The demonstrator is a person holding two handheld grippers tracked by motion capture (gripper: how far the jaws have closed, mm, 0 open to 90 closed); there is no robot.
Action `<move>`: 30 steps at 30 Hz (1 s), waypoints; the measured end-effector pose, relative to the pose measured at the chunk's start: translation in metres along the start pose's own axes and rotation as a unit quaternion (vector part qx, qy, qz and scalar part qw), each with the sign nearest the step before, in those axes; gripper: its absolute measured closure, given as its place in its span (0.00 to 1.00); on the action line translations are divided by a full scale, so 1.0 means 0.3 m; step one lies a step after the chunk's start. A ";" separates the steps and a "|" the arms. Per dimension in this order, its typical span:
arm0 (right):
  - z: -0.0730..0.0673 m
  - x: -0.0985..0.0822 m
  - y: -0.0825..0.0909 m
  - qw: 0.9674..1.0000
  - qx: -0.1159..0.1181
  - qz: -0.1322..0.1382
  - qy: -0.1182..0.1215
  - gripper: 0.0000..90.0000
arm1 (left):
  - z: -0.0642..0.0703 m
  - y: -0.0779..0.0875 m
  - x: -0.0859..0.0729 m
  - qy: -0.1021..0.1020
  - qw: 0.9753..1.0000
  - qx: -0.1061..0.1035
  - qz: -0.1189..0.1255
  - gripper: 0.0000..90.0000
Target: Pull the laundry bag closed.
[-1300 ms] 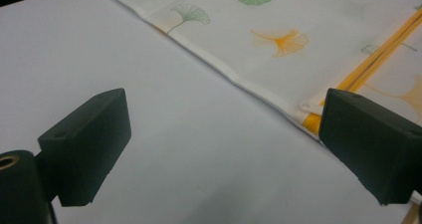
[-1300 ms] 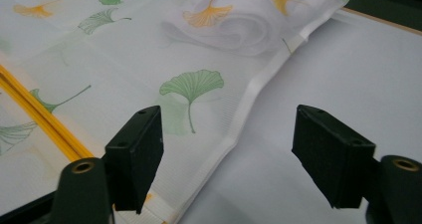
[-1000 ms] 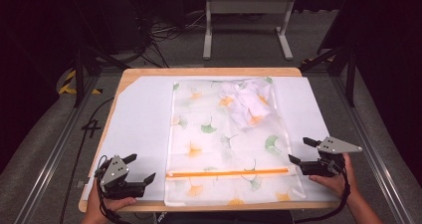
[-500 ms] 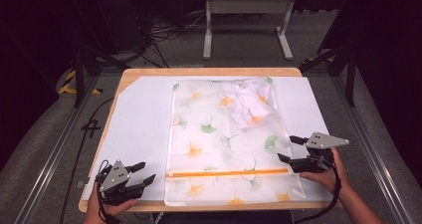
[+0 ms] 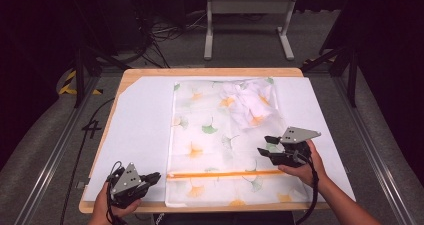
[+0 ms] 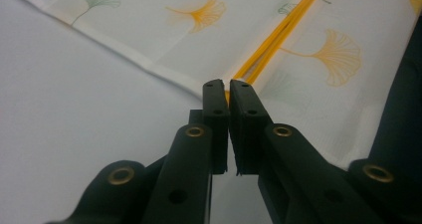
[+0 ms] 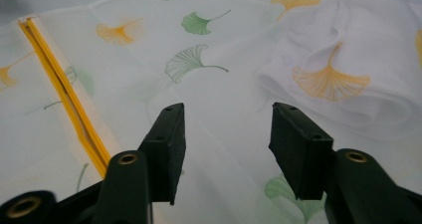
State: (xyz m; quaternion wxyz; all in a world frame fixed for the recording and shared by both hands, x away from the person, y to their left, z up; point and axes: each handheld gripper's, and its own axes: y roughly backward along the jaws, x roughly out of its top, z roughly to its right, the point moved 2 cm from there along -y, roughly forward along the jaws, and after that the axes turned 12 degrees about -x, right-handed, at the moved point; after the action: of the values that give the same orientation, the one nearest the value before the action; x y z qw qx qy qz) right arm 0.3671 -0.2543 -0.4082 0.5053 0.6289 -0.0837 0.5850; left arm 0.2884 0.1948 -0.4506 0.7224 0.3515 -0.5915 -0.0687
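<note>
A clear zip bag (image 5: 215, 135) printed with ginkgo leaves lies flat on the table, with a folded white cloth (image 5: 250, 105) inside at its far right. An orange zipper (image 5: 225, 174) runs across its near end. My left gripper (image 5: 159, 176) has just closed and is shut on the zipper's left end; its jaws (image 6: 229, 92) meet where the orange zipper (image 6: 278, 35) runs in. My right gripper (image 5: 265, 146) hovers over the bag's right side, just beyond the zipper. Its jaws (image 7: 226, 119) have been closing and stand half open above the film, pinching nothing.
The bag rests on a white sheet (image 5: 135, 135) that covers a wooden tabletop (image 5: 210, 71). Metal rails (image 5: 60, 145) run along both sides of the table. A metal stand (image 5: 247, 15) and cables sit on the floor beyond the far edge.
The left jaws went from wide open to shut at the zipper's left end. The right hand moved left from the bag's right edge onto the bag, and its jaws narrowed.
</note>
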 end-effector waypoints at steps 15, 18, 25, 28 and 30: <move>-0.173 0.154 -0.115 0.996 0.065 0.012 0.052 0.63 | 0.018 -0.029 -0.002 -0.002 1.000 -0.016 -0.011 0.99; -0.229 0.186 -0.151 0.995 0.078 0.010 0.069 0.61 | 0.020 -0.037 -0.002 -0.002 1.000 -0.021 -0.016 0.99; -0.337 0.240 -0.237 0.989 0.119 0.000 0.084 0.66 | 0.030 -0.058 0.003 -0.012 0.999 -0.034 -0.025 1.00; -0.389 0.264 -0.283 0.986 0.139 -0.006 0.090 0.68 | 0.033 -0.068 0.007 -0.016 0.999 -0.041 -0.030 1.00; -0.426 0.279 -0.308 0.984 0.153 -0.013 0.094 0.69 | 0.034 -0.077 0.006 -0.018 0.998 -0.043 -0.036 1.00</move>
State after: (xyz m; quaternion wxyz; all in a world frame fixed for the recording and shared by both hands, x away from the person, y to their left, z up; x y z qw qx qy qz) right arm 0.3735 -0.0759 -0.4141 0.4159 0.6422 0.0627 0.6409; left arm 0.2871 0.1722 -0.4622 0.7231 0.3400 -0.5880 -0.1261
